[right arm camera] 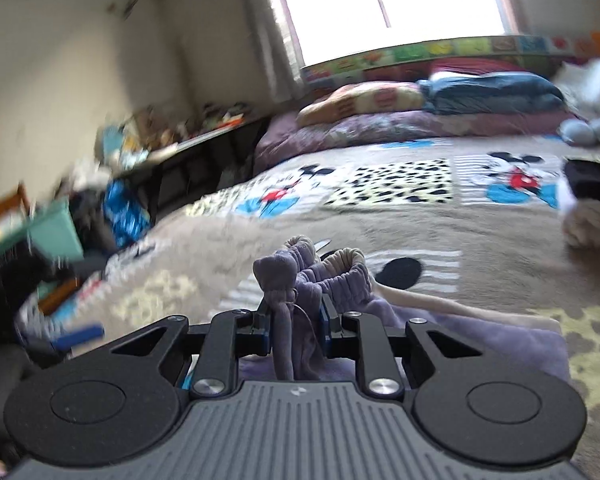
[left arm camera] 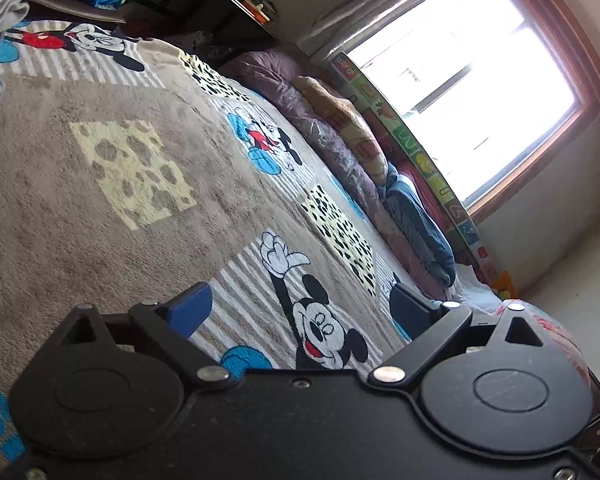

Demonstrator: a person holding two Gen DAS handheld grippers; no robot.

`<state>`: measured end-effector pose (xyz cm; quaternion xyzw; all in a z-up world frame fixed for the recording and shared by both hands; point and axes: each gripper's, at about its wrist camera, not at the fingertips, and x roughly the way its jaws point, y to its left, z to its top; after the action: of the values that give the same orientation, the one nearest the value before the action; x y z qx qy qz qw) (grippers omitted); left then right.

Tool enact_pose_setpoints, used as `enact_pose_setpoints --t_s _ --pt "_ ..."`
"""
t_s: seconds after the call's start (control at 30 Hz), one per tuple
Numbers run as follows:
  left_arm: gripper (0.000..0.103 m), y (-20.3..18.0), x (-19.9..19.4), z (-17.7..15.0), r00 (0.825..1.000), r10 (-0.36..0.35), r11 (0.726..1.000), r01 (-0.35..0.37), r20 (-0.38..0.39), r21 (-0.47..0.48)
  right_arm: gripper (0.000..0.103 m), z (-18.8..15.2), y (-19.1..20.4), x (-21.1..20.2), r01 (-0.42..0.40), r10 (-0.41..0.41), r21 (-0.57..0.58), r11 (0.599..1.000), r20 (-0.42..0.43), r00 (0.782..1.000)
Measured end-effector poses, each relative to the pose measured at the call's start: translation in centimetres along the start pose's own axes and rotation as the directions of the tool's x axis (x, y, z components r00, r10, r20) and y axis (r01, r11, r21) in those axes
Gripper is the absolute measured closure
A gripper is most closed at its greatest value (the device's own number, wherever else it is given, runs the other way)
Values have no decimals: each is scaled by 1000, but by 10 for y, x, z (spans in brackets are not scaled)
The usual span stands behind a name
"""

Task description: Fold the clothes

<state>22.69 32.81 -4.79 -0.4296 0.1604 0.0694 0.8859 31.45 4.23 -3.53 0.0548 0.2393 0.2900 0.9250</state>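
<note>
between our right gripper (right arm camera: 294, 322) fingers sits the gathered waistband of the purple garment (right arm camera: 324, 280), pinched tight, with the rest of the cloth trailing down and right onto the mickey blanket (right arm camera: 400, 216) that covers the bed. our left gripper (left arm camera: 300, 306) hovers over the same blanket with its fingers spread wide and nothing between them.

we judge the main risk to be the bunched grip: we hold a wad of elastic and a drawstring, not a flat edge, so any fold could come out crooked, or the string could slip free and drop the piece. with one gripper idle, the far side may drag and crease.

only the right wrist view shows the garment at all, and it is blurred; the left view shows bare blanket, pillows (left arm camera: 340, 136) and the window (left arm camera: 468, 76), but sharply.
</note>
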Motion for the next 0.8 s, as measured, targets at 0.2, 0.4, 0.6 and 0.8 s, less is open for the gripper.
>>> enact_pose_setpoints --t_s 0.2,0.4,0.6,0.8 --pt "7 5 1 1 1000 -11 1000 11 -11 -29 80 -16 44 25 27 -41 -192 981 -66 997" --pt "7 7 1 2 1000 -14 999 13 -16 -30 78 -30 65 41 43 -73 -266 963 -101 992" --pt "7 10 -3 5 1000 -11 999 10 -4 -33 50 -41 92 39 -31 -5 -338 941 -105 994" --pt "7 1 -1 1 1000 -24 999 24 -12 46 48 -41 110 16 -131 108 -371 919 -83 991"
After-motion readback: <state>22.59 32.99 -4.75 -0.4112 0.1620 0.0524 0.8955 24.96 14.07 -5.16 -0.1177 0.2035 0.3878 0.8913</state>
